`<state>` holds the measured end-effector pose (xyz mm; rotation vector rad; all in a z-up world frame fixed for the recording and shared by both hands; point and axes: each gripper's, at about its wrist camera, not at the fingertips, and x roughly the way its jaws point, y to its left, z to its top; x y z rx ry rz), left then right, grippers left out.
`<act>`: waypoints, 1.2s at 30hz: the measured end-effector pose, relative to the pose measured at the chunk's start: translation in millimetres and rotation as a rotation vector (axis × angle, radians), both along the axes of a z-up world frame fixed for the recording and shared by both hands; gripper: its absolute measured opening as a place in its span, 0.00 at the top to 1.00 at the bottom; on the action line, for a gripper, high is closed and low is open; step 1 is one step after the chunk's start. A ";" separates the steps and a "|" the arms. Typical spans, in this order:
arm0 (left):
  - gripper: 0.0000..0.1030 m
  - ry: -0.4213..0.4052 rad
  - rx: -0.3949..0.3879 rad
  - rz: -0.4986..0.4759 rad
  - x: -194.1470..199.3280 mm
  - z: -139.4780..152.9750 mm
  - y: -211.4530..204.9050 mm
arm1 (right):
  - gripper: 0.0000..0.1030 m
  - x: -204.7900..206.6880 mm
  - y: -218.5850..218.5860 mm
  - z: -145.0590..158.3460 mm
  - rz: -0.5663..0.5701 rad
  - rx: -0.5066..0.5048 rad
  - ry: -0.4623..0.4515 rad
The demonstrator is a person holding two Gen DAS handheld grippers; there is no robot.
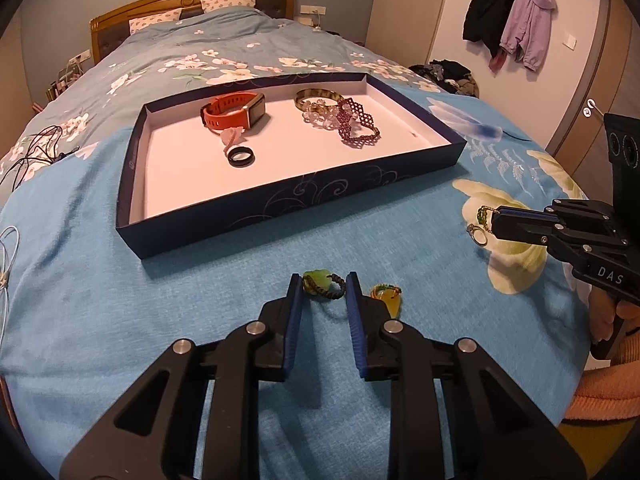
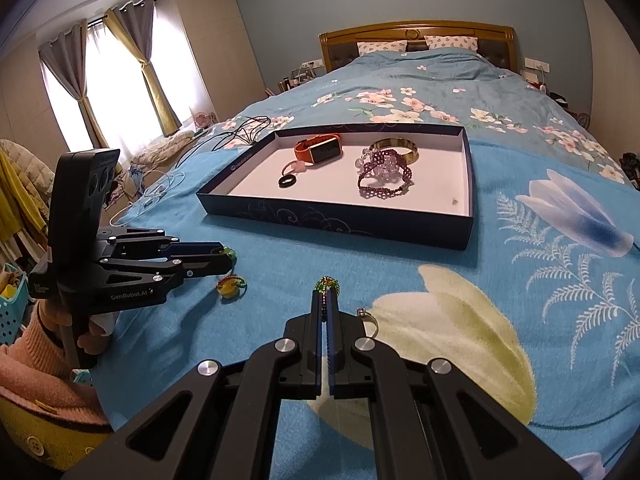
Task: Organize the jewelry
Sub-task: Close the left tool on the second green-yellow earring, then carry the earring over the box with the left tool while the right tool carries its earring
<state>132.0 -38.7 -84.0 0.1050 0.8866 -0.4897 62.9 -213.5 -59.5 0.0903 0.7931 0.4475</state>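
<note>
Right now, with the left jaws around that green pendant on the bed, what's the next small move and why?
Probably close the left gripper the rest of the way on the green pendant, then lift. The pendant and its dark cord lie between the jaws, which don't look clamped on it yet, and the tray sits just beyond. The right gripper already holds a beaded chain.

A green pendant (image 1: 316, 281) on dark cord lies near on the bed; an amber one (image 1: 389, 300), perhaps resin, just right.
</note>
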 end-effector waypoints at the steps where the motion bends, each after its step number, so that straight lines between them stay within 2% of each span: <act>1: 0.79 -0.004 0.002 0.003 -0.3 1.3 0.2 | 0.99 0.3 0.3 0.6 0.000 0.001 -0.002; 16: 0.79 -0.087 -0.026 0.023 -8.1 30.6 6.9 | 0.99 7.8 2.7 15.0 0.005 0.009 -0.047; 36: 0.79 -0.139 -0.041 0.036 -8.3 48.1 7.5 | 0.99 19.0 2.7 22.6 -0.003 0.022 -0.076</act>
